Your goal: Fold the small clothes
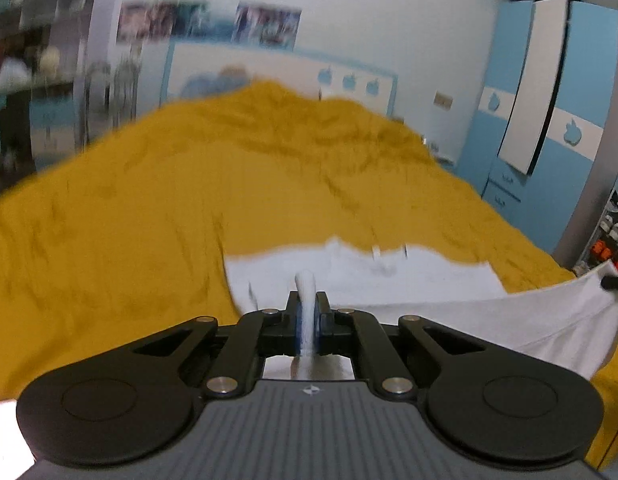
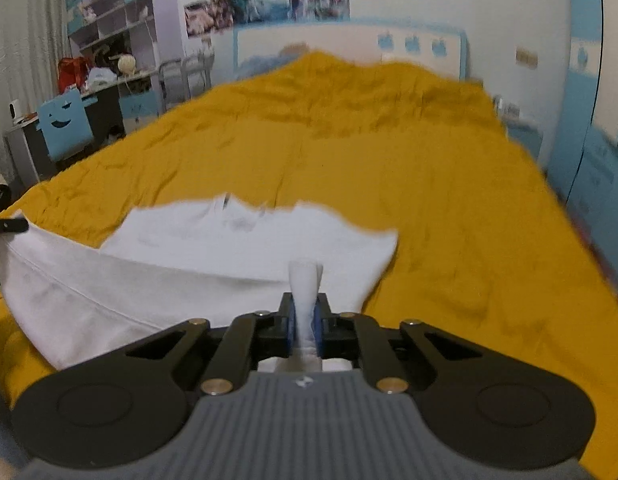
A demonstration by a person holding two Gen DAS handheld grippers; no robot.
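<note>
L gripper (image 1: 308, 312): I see both fingers pressed together on a bunched fold of the white garment (image 1: 409, 280), cloth poking up between the blue pads. R gripper (image 2: 306, 314): same, pinching a gathered bit of the white garment (image 2: 245, 240) w/ fabric sticking out above the tips. Garment hem is stretched betw. the two grips, lifted off the bed; the far half lies flat on the mustard bedspread (image 1: 189, 184), approx. centre of the near end. In the L view, R gripper's tip shows at the far right edge, on the cloth corner. Beyond: bedspread wrinkled, white/blue headboard (image 2: 349, 46), posters (image 2: 265, 4) on wall. Blue wardrobe (image 1: 549, 100) at right; desk w/ blue chair (image 2: 65, 124) at left. Both views motion-blurred.
</note>
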